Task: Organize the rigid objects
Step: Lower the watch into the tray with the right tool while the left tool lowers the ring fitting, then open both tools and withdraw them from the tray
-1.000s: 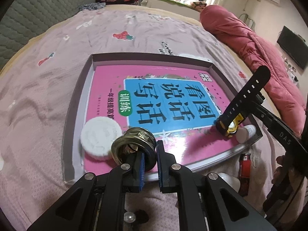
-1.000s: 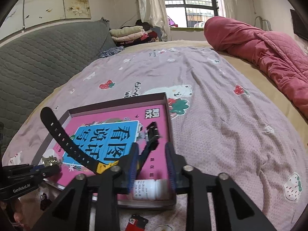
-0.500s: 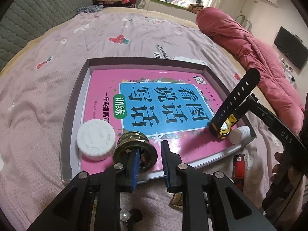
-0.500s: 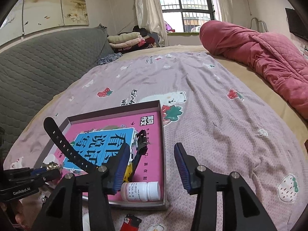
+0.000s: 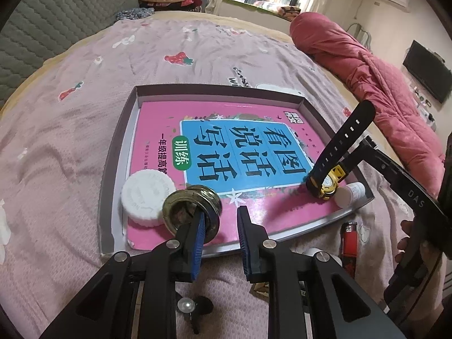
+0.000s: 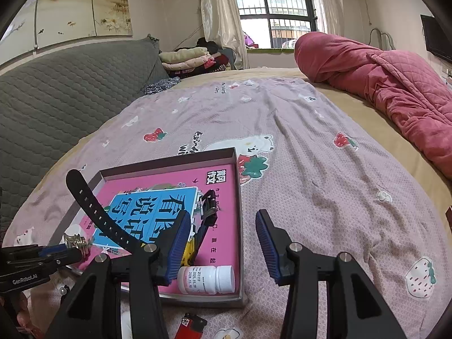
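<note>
A shallow grey box tray on the bed holds a pink book, a white round lid, a brass ring fitting, a black-and-yellow watch and a white pill bottle. My left gripper is open at the tray's near edge, its left finger touching the brass fitting. My right gripper is open wide above the tray's right corner, the watch beside its left finger and the bottle just below.
A red lighter lies on the pink bedsheet just outside the tray; it also shows in the right wrist view. A rolled pink quilt lies along the right. A grey headboard and folded clothes stand behind.
My left gripper opened and let go of the brass fitting, which now rests in the tray. My right gripper opened wide, released the watch and drew back.
</note>
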